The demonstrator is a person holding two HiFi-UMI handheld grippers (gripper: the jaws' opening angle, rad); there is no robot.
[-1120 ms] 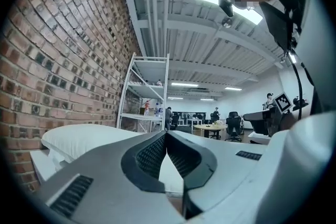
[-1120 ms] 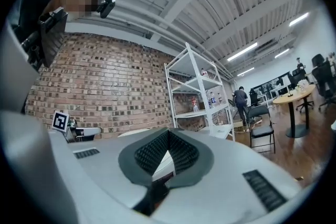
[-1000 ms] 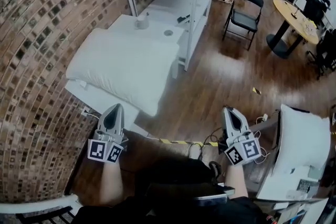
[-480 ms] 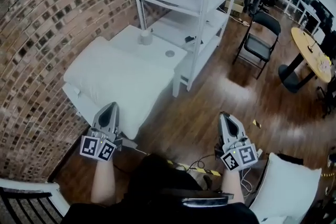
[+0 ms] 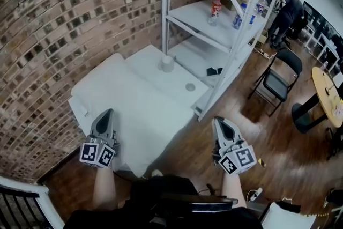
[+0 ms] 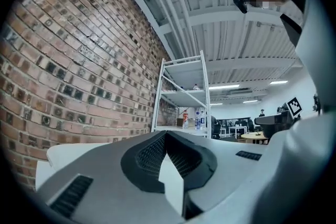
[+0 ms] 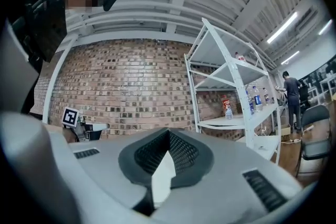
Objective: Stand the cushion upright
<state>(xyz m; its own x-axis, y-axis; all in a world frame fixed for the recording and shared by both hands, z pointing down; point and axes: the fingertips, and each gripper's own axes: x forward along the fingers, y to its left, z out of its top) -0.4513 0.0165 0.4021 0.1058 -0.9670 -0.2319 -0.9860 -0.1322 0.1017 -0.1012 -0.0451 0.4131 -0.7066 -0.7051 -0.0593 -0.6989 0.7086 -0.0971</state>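
Observation:
A white cushion (image 5: 128, 110) lies flat on a low white bench (image 5: 155, 64) against the brick wall. My left gripper (image 5: 107, 112) hovers over the cushion's near left part, shut, with nothing between its fingers. Out over the wooden floor, to the right of the cushion's near corner, my right gripper (image 5: 218, 122) is also shut and empty. In the left gripper view the left gripper (image 6: 167, 140) points along the wall, its jaws together. In the right gripper view the right gripper (image 7: 168, 136) faces the brick wall, with the cushion hidden from it.
A white metal shelf unit (image 5: 225, 35) with bottles (image 5: 215, 7) stands past the bench. A small white roll (image 5: 168, 64) and a disc (image 5: 190, 87) sit on the bench's far end. A black folding chair (image 5: 278, 83) and a round table (image 5: 329, 102) stand at right; a person (image 5: 289, 8) stands far back.
The view has swung left toward the wall. Both grippers have moved toward the bench; the left one now hangs over the cushion. The second white cushion at lower right has almost left the view.

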